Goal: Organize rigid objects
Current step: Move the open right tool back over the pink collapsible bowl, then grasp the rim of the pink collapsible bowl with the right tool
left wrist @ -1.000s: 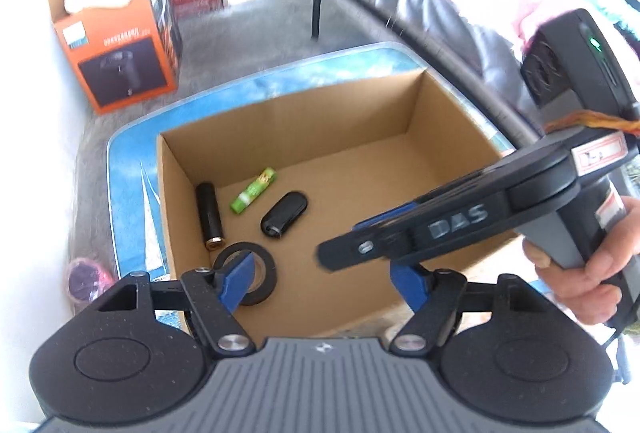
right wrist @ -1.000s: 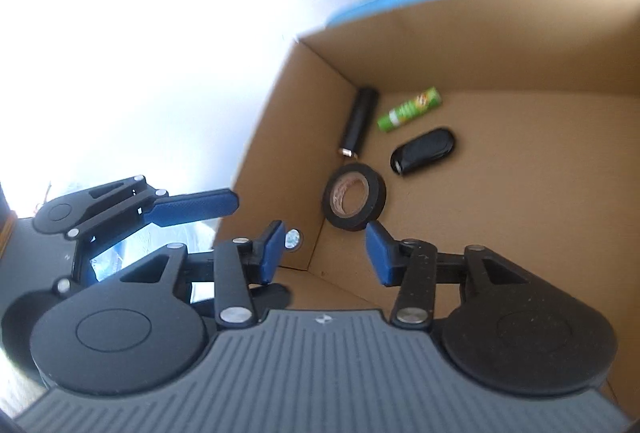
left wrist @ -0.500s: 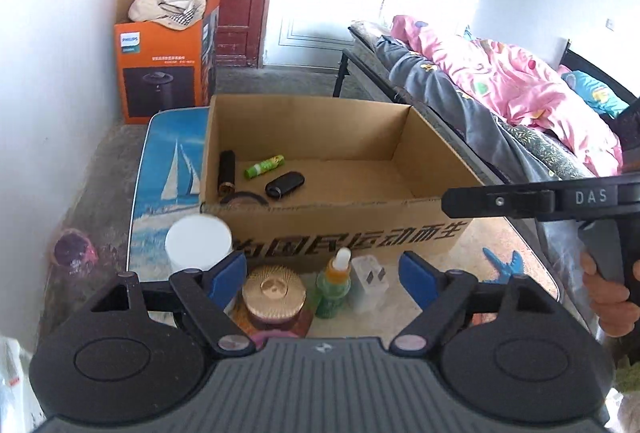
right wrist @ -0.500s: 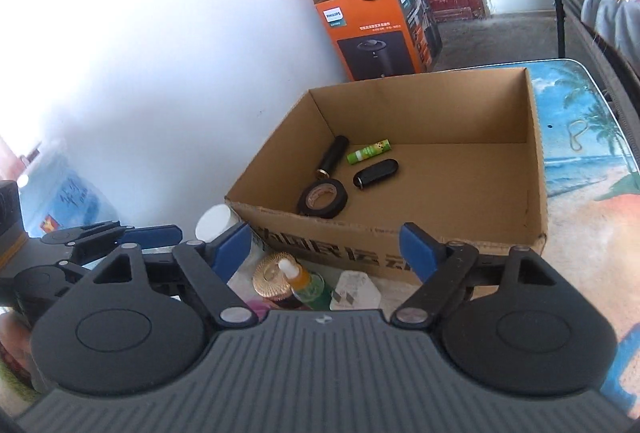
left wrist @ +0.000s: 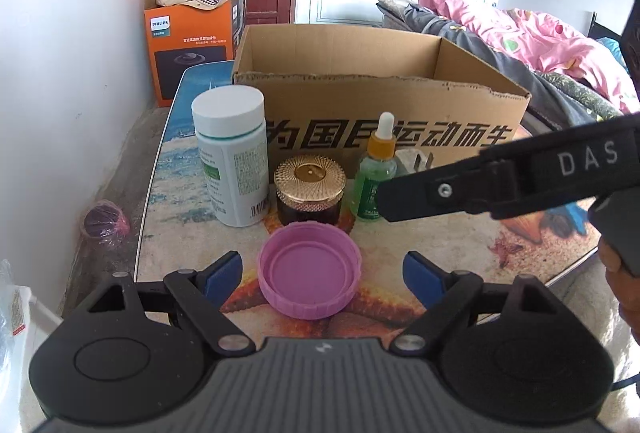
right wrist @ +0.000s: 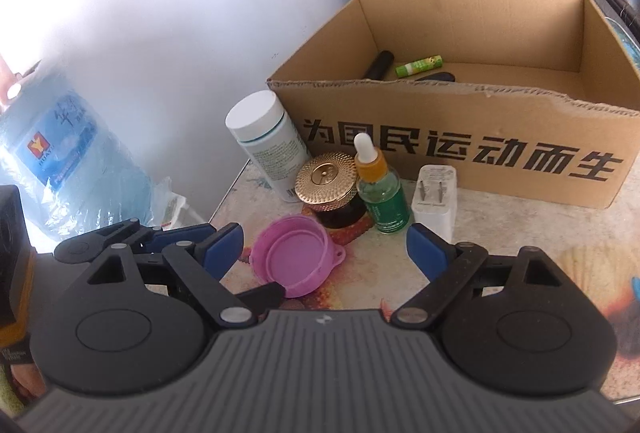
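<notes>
Left gripper [left wrist: 322,273] opening astride pink lid [left wrist: 309,270], right gripper [right wrist: 325,247] opening, empty

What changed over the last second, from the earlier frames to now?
Both grippers pulled back out of the cardboard box to the table edge. The right gripper left the black tape roll inside and its fingers are opening, empty. The left gripper, opening too, now frames the pink cap without touching it. The black cylinder and green tube stayed put.

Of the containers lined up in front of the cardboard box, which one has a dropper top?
The green glass bottle, with orange collar and white dropper bulb. The white pill bottle has a flat white screw cap; the dark jar has a gold lid.
</notes>
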Motion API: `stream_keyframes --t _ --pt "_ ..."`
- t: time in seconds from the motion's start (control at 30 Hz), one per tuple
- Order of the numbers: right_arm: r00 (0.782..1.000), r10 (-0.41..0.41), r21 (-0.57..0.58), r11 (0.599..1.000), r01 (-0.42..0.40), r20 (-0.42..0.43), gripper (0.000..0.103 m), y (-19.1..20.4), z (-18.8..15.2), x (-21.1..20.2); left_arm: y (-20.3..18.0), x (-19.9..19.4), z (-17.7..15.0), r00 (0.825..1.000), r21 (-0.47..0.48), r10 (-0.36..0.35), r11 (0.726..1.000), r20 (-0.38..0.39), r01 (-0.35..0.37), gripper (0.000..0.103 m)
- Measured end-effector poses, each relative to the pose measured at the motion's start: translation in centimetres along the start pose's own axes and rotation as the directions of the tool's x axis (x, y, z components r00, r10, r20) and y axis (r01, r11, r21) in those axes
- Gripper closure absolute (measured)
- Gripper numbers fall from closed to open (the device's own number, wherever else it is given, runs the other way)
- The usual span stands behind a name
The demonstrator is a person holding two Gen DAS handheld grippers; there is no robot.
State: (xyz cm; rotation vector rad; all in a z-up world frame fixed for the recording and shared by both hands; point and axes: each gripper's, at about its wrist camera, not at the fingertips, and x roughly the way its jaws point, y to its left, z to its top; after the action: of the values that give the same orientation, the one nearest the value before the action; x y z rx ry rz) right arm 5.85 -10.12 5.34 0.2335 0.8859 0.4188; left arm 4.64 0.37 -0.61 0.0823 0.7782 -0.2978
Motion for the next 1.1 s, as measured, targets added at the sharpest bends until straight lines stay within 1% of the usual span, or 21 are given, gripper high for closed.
stream_keyframes --t 0.17,0.27,0.33,0.37,0.43,0.47,0.53,0.63,0.7,0.83,1.1 --pt "0.998 -0.021 -0.013 1.000 0.020 -0.055 0.016 0.6 0.2 3.5 -0.2 2.0 -0.8 0.999 0.034 0.048 0.998 -0.021 -0.047 0.015" --pt "0.996 -0.036 -0.020 0.999 0.034 -0.079 0.017 0.8 0.2 5.1 -0.1 2.9 -1.1 0.997 0.043 0.068 0.997 -0.024 -0.067 0.019" --pt "0.994 -0.050 -0.025 0.999 0.048 -0.095 0.024 0.9 0.3 5.9 0.0 3.1 -1.2 0.998 0.049 0.059 0.997 -0.021 -0.058 0.021" --pt "0.993 -0.052 -0.029 0.998 0.050 -0.103 0.025 1.0 0.3 6.3 -0.1 3.2 -1.3 0.998 0.053 0.056 0.997 -0.022 -0.055 0.023" --pt "0.991 -0.057 -0.037 0.998 0.053 -0.118 0.035 1.1 0.2 6.8 -0.2 3.5 -1.3 0.998 0.061 0.051 0.997 -0.027 -0.049 0.028" --pt "0.990 -0.062 -0.045 0.997 0.056 -0.125 0.037 1.2 0.1 7.1 -0.2 3.6 -1.3 0.999 0.062 0.048 0.997 -0.026 -0.046 0.030" --pt "0.988 -0.071 -0.060 0.996 0.063 -0.135 0.048 1.2 0.0 7.5 -0.4 3.6 -1.4 0.999 0.068 0.047 0.997 -0.020 -0.045 0.030" --pt "0.986 -0.079 -0.074 0.995 0.068 -0.147 0.056 1.3 -0.4 7.9 -0.8 3.5 -1.5 1.000 0.075 0.020 0.997 -0.017 -0.019 0.030" --pt "0.986 -0.076 -0.073 0.995 0.066 -0.148 0.057 1.1 -0.7 7.9 -1.3 3.5 -1.5 1.000 0.088 0.005 0.996 -0.015 -0.004 0.030" --pt "0.985 -0.102 -0.082 0.992 0.091 -0.141 0.058 0.5 -1.2 7.1 -2.5 3.6 -1.5 1.000 0.111 -0.007 0.994 -0.014 0.008 0.030" --pt "0.985 -0.134 -0.055 0.990 0.128 -0.113 0.058 -2.0 -2.6 4.4 -5.5 3.7 -1.1 0.997 0.174 -0.071 0.982 -0.010 0.072 0.030"
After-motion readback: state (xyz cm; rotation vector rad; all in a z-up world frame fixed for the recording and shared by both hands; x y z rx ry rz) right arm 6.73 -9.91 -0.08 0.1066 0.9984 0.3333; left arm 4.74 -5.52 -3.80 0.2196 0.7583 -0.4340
